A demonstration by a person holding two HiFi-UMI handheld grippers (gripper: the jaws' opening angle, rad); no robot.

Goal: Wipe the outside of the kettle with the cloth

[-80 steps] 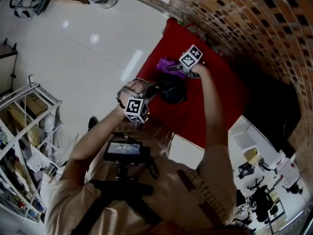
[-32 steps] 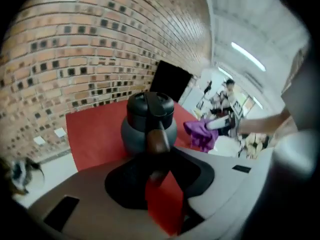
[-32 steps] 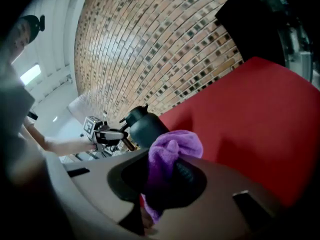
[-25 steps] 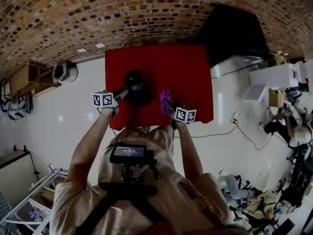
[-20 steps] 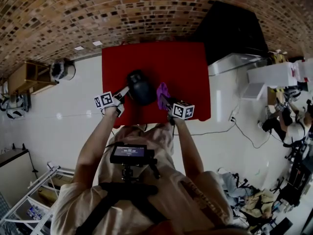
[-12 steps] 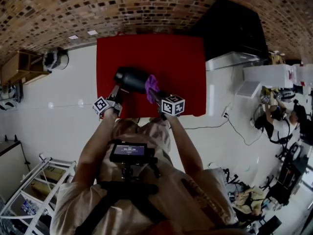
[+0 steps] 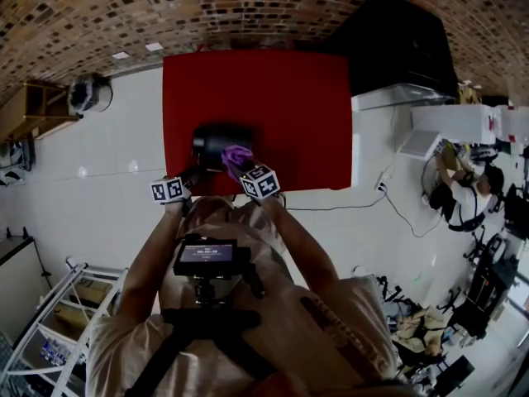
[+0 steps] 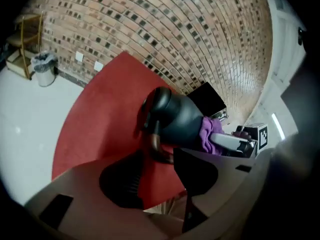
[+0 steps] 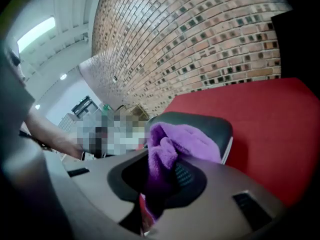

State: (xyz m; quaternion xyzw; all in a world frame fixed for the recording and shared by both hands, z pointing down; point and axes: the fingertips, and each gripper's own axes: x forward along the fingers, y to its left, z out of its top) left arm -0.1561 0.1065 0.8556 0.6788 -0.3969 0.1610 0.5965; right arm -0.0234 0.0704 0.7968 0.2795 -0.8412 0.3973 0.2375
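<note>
The kettle (image 7: pixel 216 141) is set at the near edge of the red desk (image 7: pixel 289 89), seemingly tipped, with its body laid across the head view. The purple cloth (image 7: pixel 238 156) is pressed on its near right flank and is clenched in the right gripper (image 7: pixel 243 165), so that side is the nearer one for wiping. The kettle's handle (image 8: pixel 156 146) is turned toward the left gripper (image 7: pixel 188 178), whose jaws have just been opened. The handle is seen just ahead of their gap and is pressed by neither pad. The kettle is judged to be unsteadied for a stroke from the right.
</note>
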